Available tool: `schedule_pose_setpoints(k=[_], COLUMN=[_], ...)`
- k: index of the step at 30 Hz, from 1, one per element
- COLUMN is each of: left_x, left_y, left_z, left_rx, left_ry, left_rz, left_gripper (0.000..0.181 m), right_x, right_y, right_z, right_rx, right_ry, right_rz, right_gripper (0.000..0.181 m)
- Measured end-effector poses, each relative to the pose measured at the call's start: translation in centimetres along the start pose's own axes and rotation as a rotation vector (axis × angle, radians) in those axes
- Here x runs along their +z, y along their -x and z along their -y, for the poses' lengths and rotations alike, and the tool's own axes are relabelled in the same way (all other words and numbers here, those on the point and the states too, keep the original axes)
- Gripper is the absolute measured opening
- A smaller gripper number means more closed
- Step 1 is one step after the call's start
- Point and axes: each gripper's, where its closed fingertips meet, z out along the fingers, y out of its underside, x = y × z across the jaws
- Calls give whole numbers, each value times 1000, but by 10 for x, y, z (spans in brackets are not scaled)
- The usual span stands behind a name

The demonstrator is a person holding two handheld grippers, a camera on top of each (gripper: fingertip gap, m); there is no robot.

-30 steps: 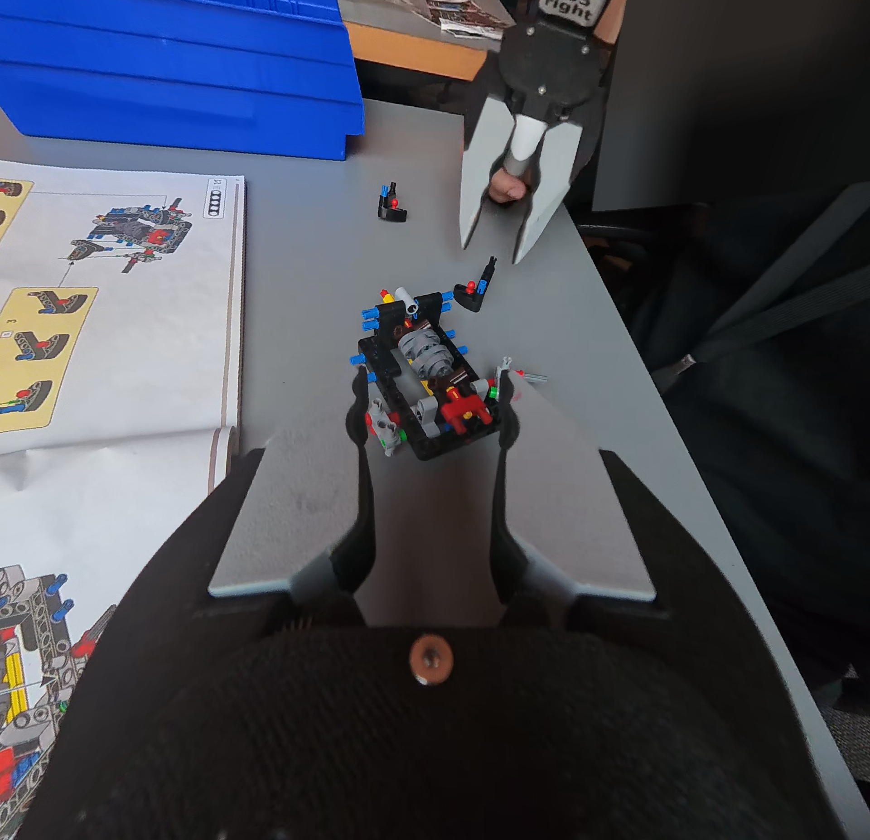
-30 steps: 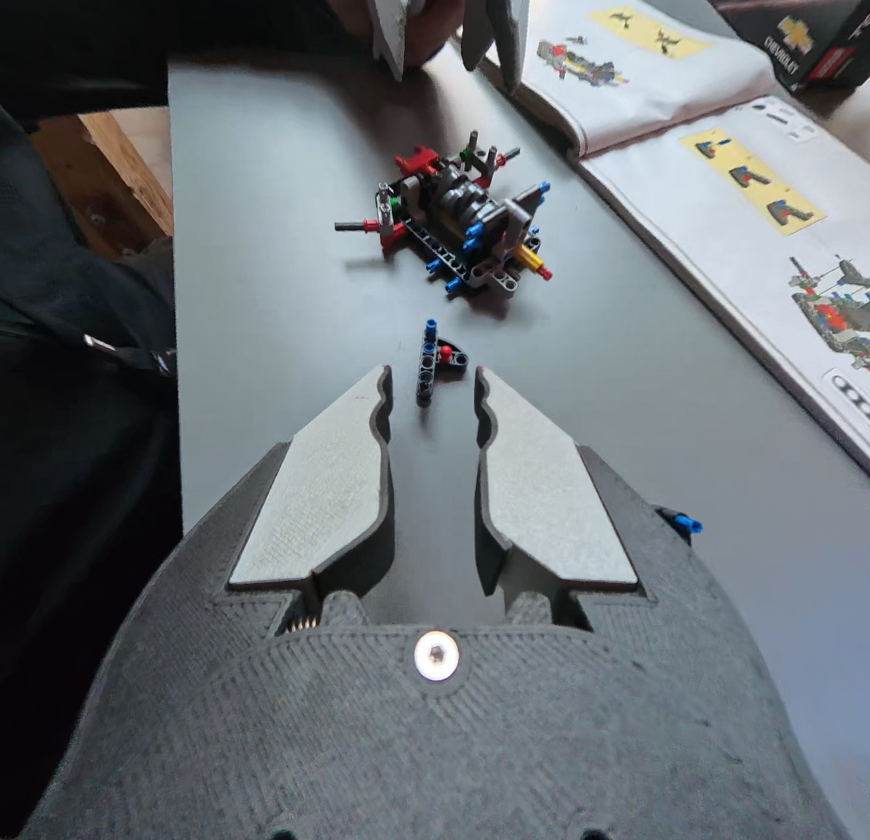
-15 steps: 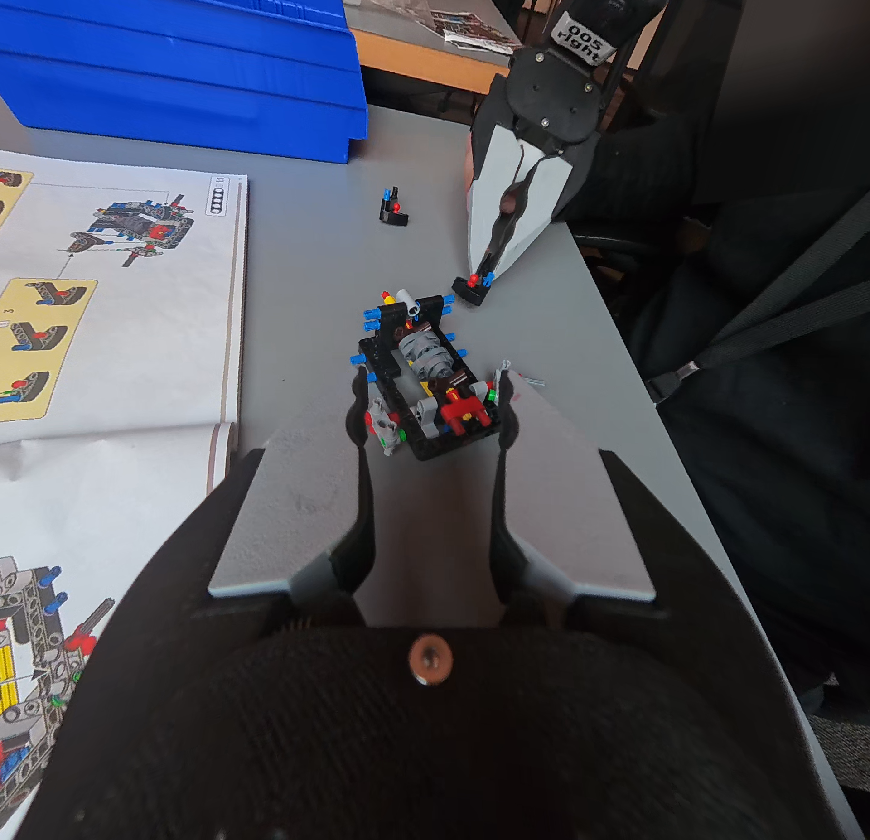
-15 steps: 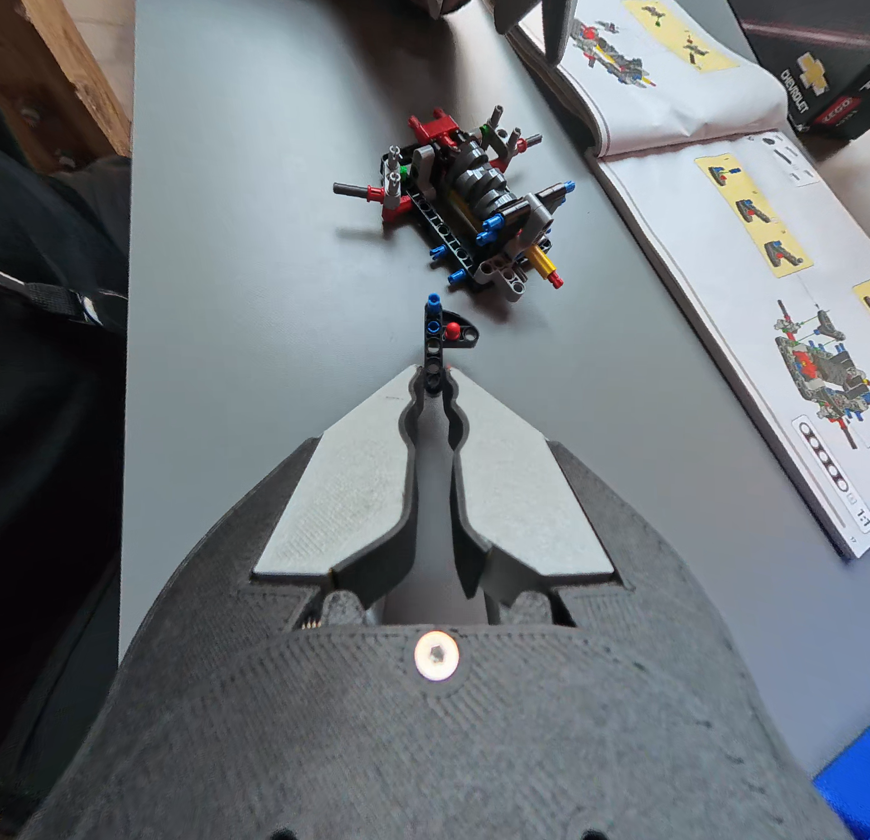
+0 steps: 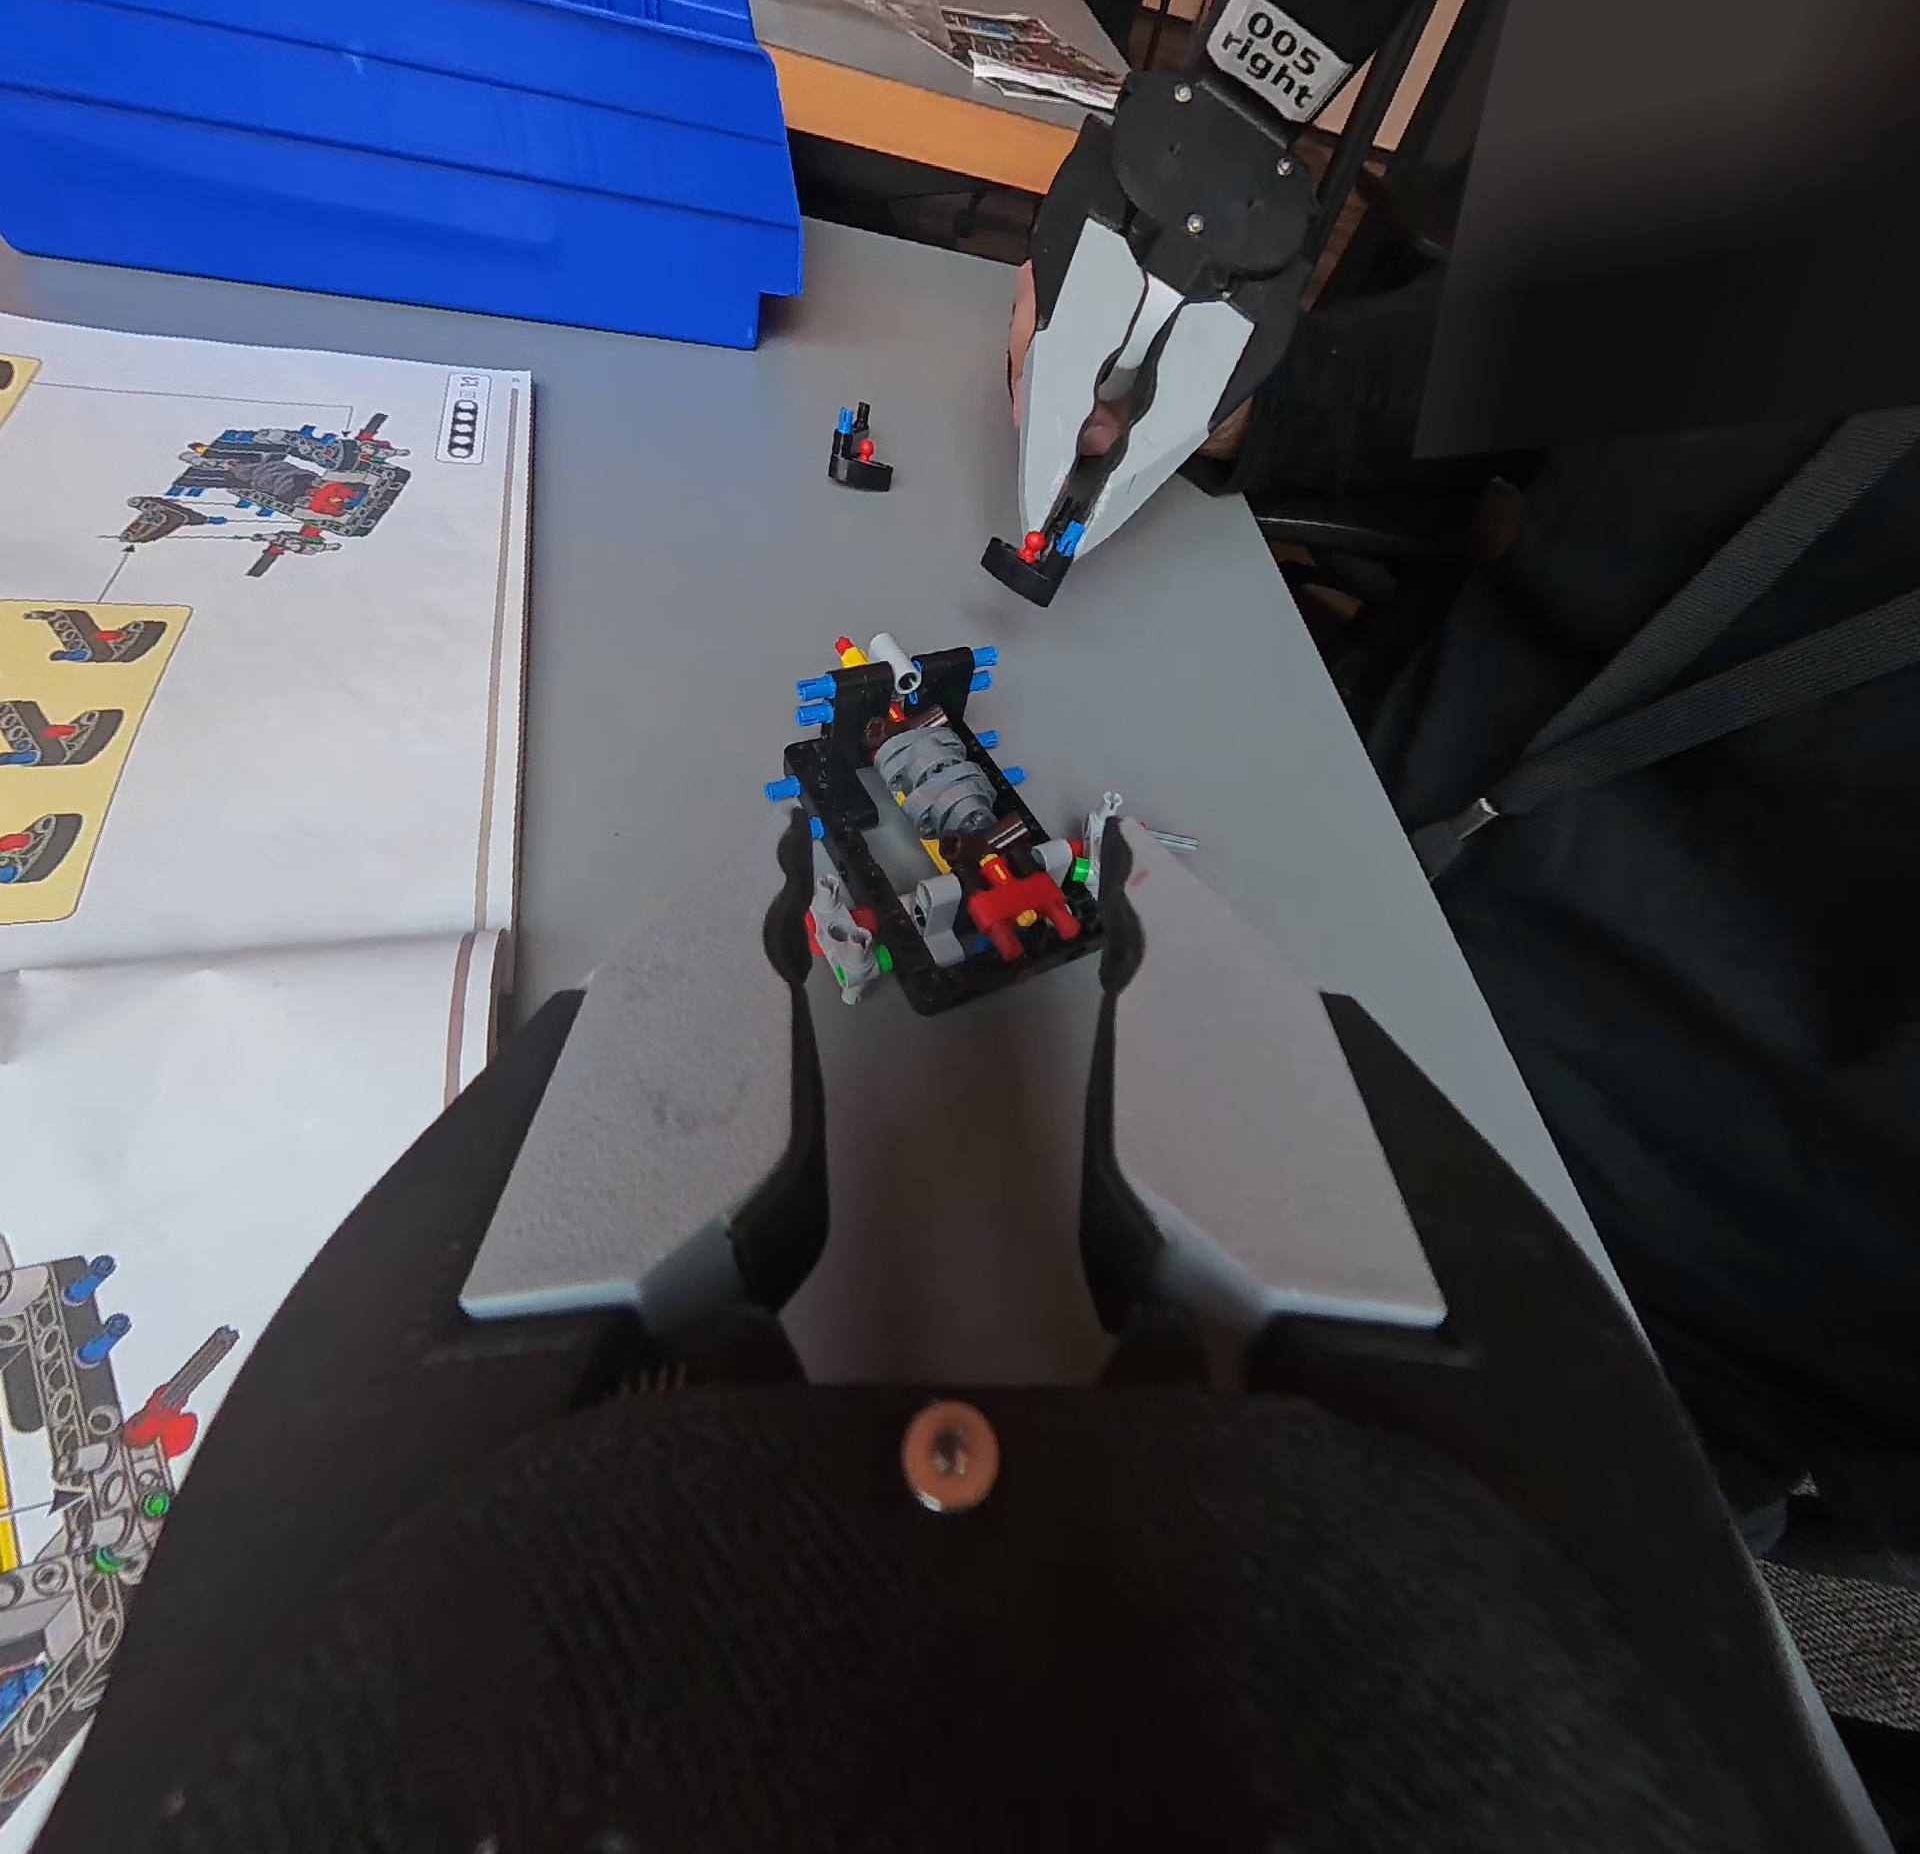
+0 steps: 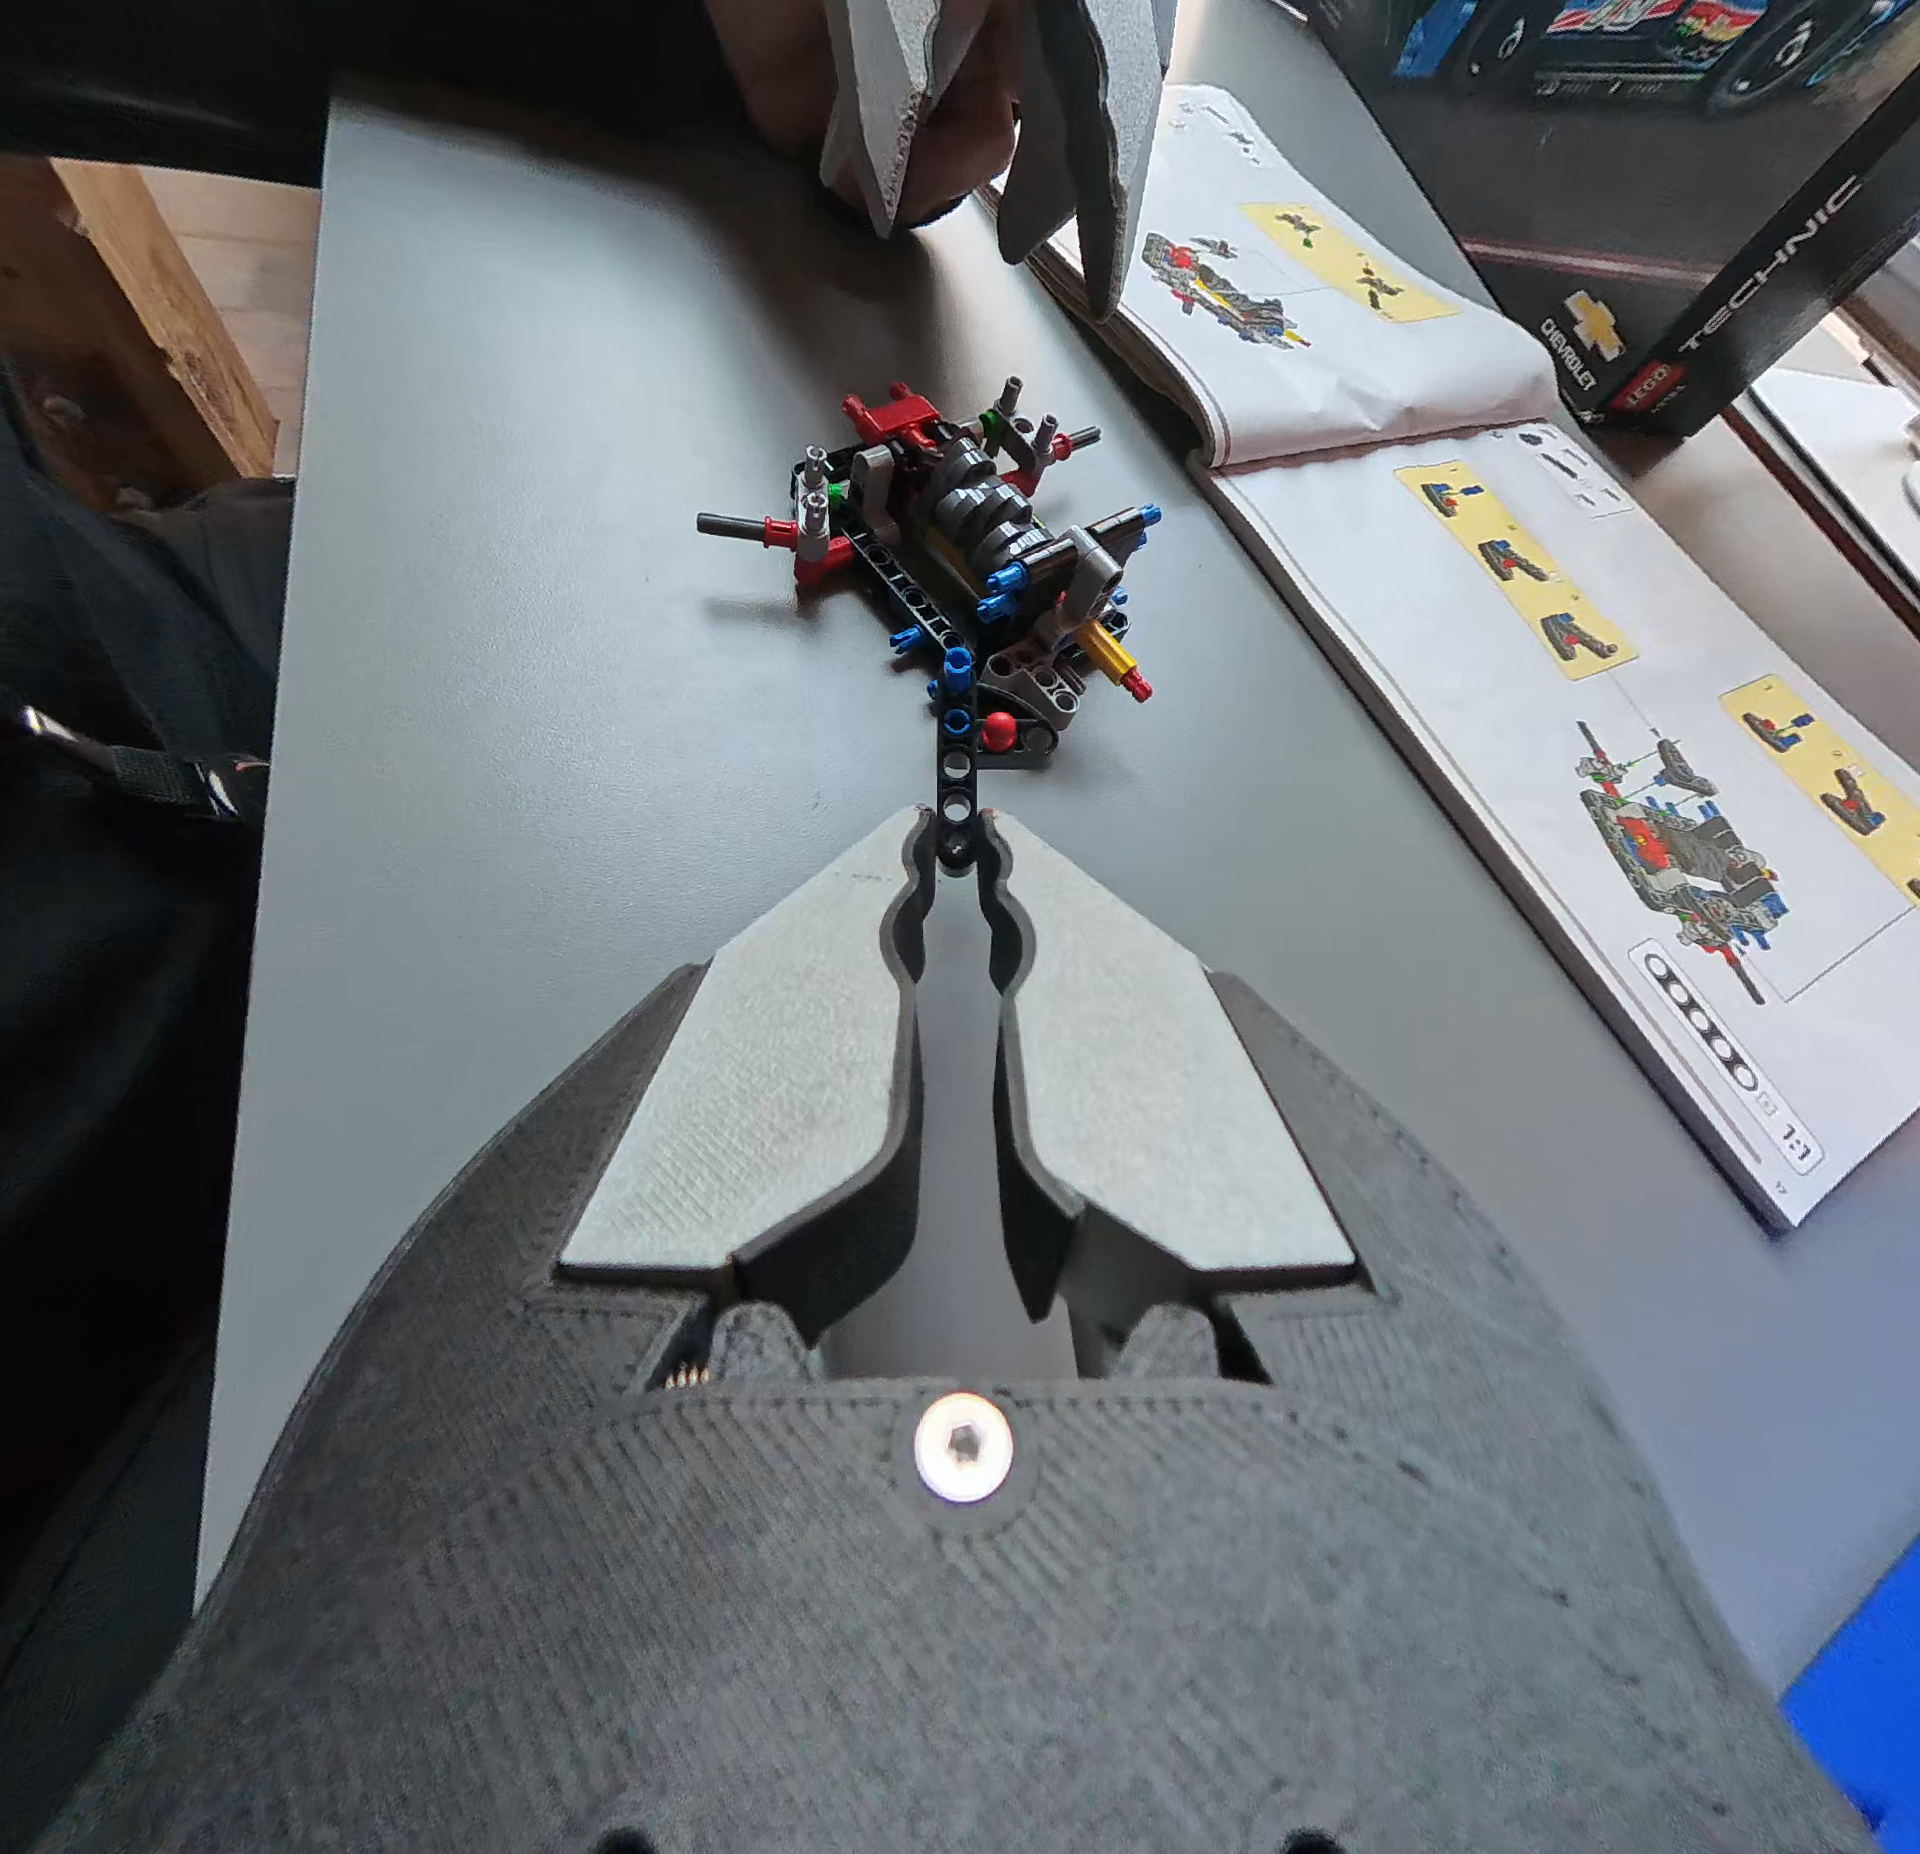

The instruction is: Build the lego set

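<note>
Lego chassis [image 5: 935, 828] sits between our spread left tongs [image 5: 951, 905]; right tongs [image 6: 958, 833] pinch black bent beam [image 6: 961, 755].

blue bin [image 5: 395, 142]: cut off by top and left edges
instruction booklet [image 6: 1558, 682]: right edge crops it
set box [image 6: 1621, 142]: partly out of frame

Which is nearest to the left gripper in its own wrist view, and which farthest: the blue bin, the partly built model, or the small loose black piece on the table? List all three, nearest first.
1. The partly built model, between the open jaws of the left gripper.
2. The small loose black piece, farther up the table, mid-view.
3. The blue bin, at the table's far left edge.
</note>
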Motion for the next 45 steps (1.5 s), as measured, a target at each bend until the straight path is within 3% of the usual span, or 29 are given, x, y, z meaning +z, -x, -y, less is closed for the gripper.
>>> schedule_pose_setpoints(k=[32,45], left_x=[7,-3], left_y=[-12,-18], left_z=[-15,-17], left_rx=[-57,-60], left_ry=[98,71], left_rz=[-60,-23], left_gripper=[51,49], right_x=[0,-3], right_y=[1,0], right_z=[1,0], right_rx=[-18,-41], right_ry=[-8,-14], right_rz=[7,0], right_gripper=[4,4])
